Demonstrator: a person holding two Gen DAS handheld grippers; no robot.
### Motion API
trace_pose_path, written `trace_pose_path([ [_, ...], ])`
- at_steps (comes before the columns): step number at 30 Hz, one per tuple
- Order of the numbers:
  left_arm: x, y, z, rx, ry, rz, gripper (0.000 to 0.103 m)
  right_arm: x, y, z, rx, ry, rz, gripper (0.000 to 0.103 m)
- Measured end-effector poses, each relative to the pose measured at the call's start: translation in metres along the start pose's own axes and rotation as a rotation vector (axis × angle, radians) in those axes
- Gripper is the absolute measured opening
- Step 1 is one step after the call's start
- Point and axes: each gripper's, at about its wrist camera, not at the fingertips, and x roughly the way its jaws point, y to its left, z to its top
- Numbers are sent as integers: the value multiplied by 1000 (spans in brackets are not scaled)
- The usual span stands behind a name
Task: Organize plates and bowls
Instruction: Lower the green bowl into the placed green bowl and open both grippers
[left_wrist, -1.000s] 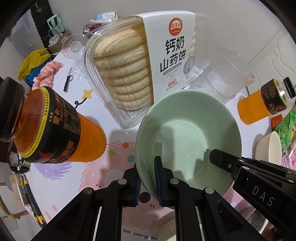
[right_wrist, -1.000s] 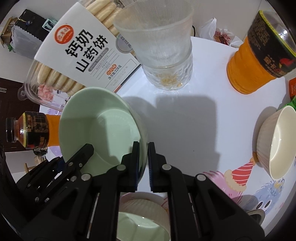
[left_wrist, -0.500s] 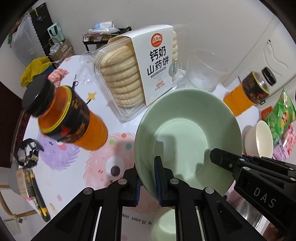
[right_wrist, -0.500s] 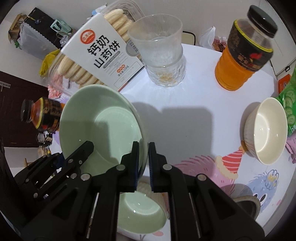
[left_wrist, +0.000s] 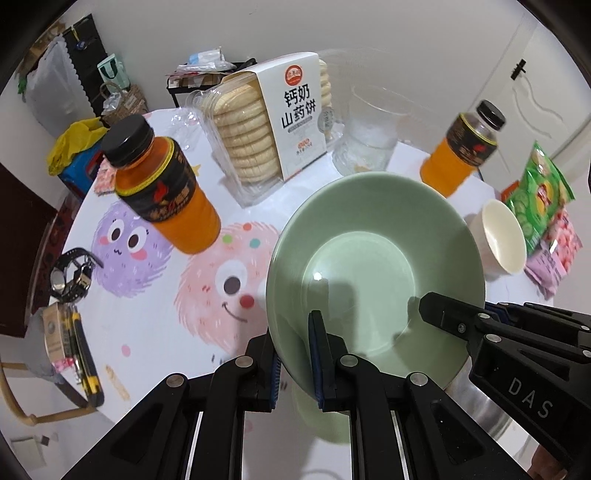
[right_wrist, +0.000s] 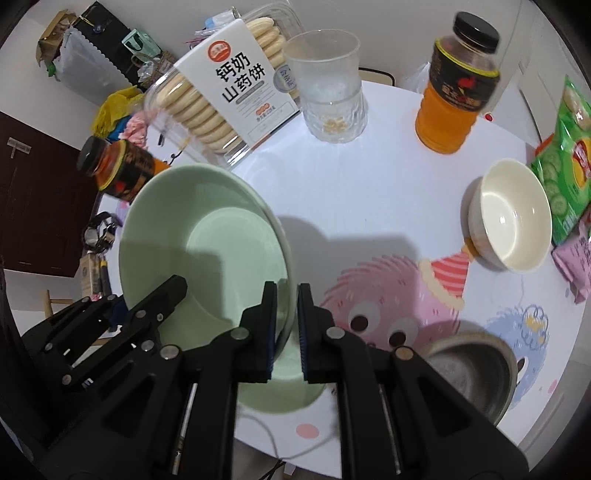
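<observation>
A pale green deep plate (left_wrist: 369, 258) hangs above the white cartoon-print table (left_wrist: 147, 332), tilted and held by its rim from two sides. My left gripper (left_wrist: 295, 347) is shut on the plate's near-left rim. My right gripper (right_wrist: 286, 295) is shut on the opposite rim of the same plate (right_wrist: 199, 229). Each gripper shows in the other's view: the right gripper (left_wrist: 428, 306) and the left gripper (right_wrist: 177, 286). Under the plate a smaller green bowl (right_wrist: 280, 391) sits on the table, partly hidden. A cream bowl (right_wrist: 513, 214) stands alone at the right.
Two orange drink bottles (left_wrist: 162, 192) (right_wrist: 454, 85), a biscuit pack (left_wrist: 273, 125) and stacked glass cups (right_wrist: 328, 92) ring the far side. A green snack bag (left_wrist: 539, 195) and a grey metal pot (right_wrist: 469, 365) are at the right. A wristwatch (left_wrist: 70, 273) lies at the left table edge.
Both grippers have risen and pulled back with the green plate still held; the table looks farther off. The smaller green bowl underneath and the metal pot have come into view.
</observation>
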Motion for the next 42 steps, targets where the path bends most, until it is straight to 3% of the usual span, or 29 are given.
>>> trace_pose_path([
  [14,-3,-1,-48,-5,37,-14,13,-6,-3,-48,6,37,17,14],
  [27,31,0,-68,-2,109,-42,13,22,-10,-59,34,115,-19,15],
  [42,45,0,-70,14,123,-33,15,35,-16,-58,71,140,-15,16],
])
